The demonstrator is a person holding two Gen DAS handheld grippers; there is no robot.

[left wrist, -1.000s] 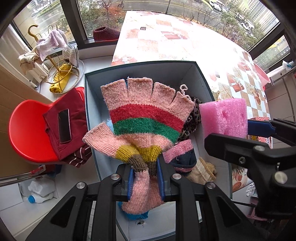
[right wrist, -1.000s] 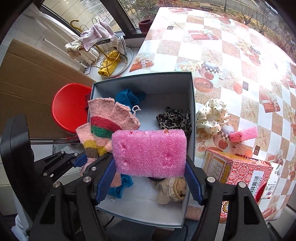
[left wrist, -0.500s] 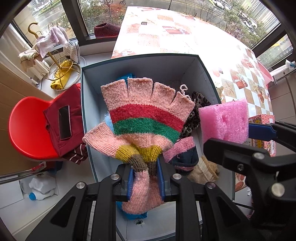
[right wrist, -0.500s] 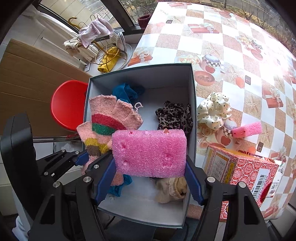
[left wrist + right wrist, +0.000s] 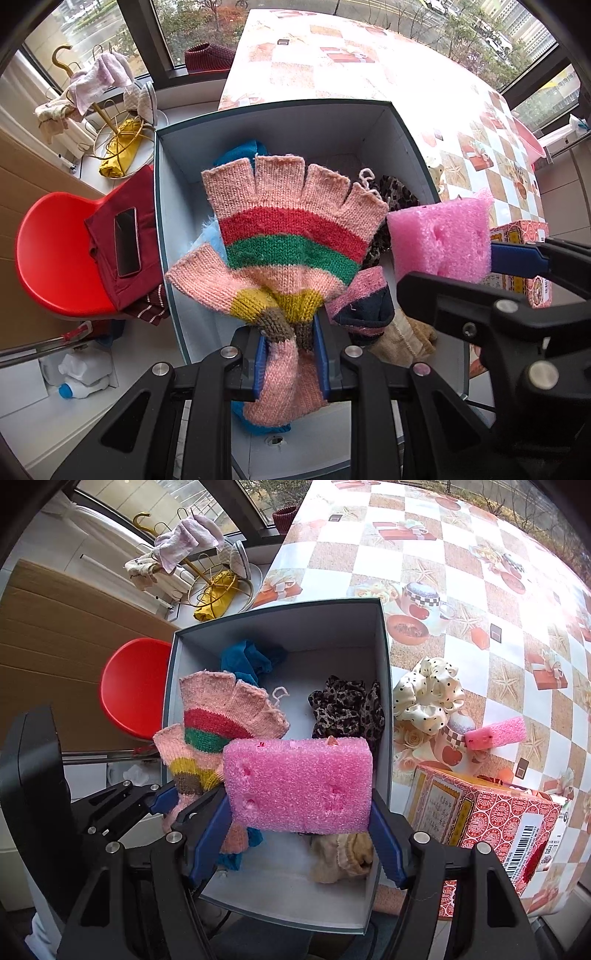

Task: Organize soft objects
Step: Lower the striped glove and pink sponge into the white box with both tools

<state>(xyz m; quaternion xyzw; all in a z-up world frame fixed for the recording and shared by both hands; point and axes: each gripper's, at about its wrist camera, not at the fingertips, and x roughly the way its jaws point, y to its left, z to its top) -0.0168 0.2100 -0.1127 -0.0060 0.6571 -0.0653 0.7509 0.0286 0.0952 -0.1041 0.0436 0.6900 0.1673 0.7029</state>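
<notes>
Several soft things already lie in the box (image 5: 382,657), two hang above it, left gripper (image 5: 290,356) fingers pinching the striped glove (image 5: 291,236), right gripper (image 5: 299,834) fingers clamping the pink sponge (image 5: 299,782), while a cream scrunchie (image 5: 428,696) and a small pink piece (image 5: 496,733) wait on the surface (image 5: 480,572) at right of frame.

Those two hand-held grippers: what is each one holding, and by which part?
Left hand-held gripper: striped glove, pinched at the cuff. Right hand-held gripper: pink sponge, clamped by its two short ends.
</notes>
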